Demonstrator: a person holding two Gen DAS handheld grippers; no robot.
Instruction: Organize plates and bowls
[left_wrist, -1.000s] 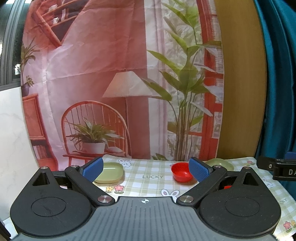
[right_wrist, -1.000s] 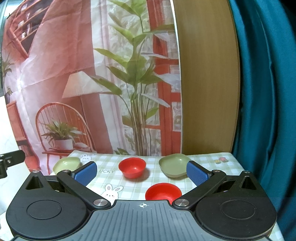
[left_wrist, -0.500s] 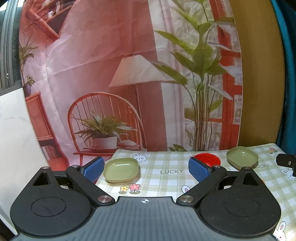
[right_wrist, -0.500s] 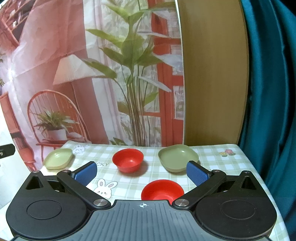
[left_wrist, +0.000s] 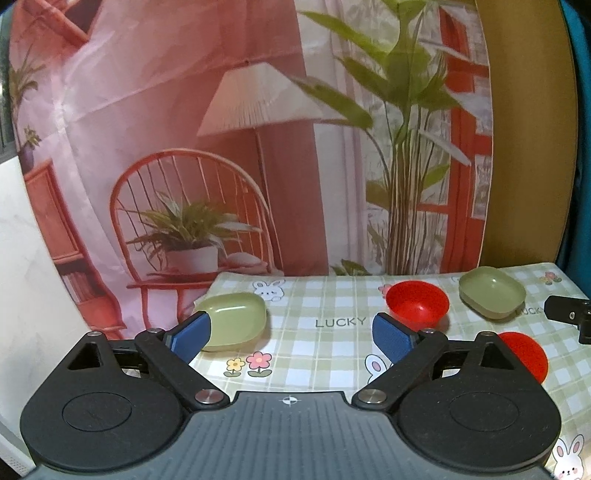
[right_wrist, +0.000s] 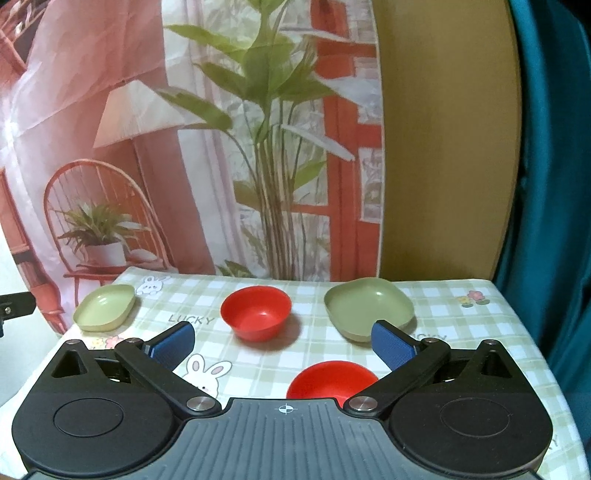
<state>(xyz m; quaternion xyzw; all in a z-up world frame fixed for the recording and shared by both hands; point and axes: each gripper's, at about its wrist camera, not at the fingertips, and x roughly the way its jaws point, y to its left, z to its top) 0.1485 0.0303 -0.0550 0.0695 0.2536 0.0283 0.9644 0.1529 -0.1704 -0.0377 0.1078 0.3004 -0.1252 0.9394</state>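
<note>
Hovering with left hand-held gripper (left_wrist: 291, 334) spread wide, pale green rounded plastic plate (left_wrist: 233, 321) beside its left pad; right hand-held gripper (right_wrist: 282, 343) likewise spread, empty, above red round plastic bowl (right_wrist: 331, 379).

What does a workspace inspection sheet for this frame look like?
Surface: table under a green checked cloth printed with rabbits and flowers.
Job's things: pale green plastic dish far left; darker green squarish dish far right; red round bowl between them; second red bowl nearest, partly hidden by the right gripper. All apart, none stacked.
Clutter: nothing seen.
Grippers: left gripper open, empty; right gripper open, empty.
Cables: nothing seen.
Surroundings: printed pink backdrop, wooden panel, teal curtain.
</note>
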